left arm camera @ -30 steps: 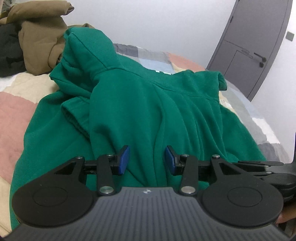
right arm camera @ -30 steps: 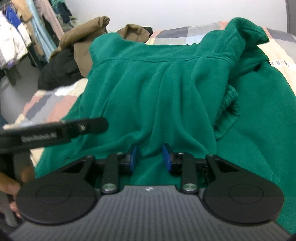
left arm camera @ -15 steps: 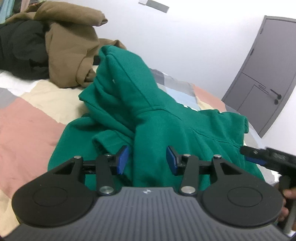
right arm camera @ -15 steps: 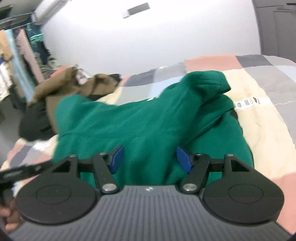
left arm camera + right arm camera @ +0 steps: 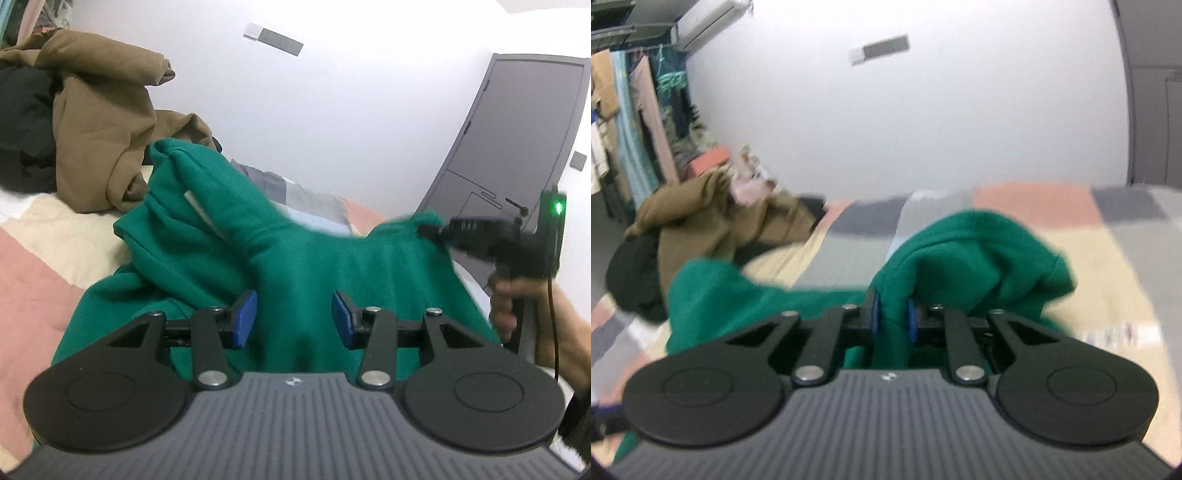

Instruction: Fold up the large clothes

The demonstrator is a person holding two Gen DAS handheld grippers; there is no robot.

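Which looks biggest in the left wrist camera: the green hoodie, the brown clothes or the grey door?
1. green hoodie, though it lies nearest the camera
2. brown clothes and grey door: look about alike, so no ranking; the door stands farther off

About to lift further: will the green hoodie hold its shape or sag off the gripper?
Likely sags: the green hoodie already drapes in soft folds around the closing right gripper, fabric between its pads. Thick fleece looks grippy, probably not slippery, though somewhat heavy.
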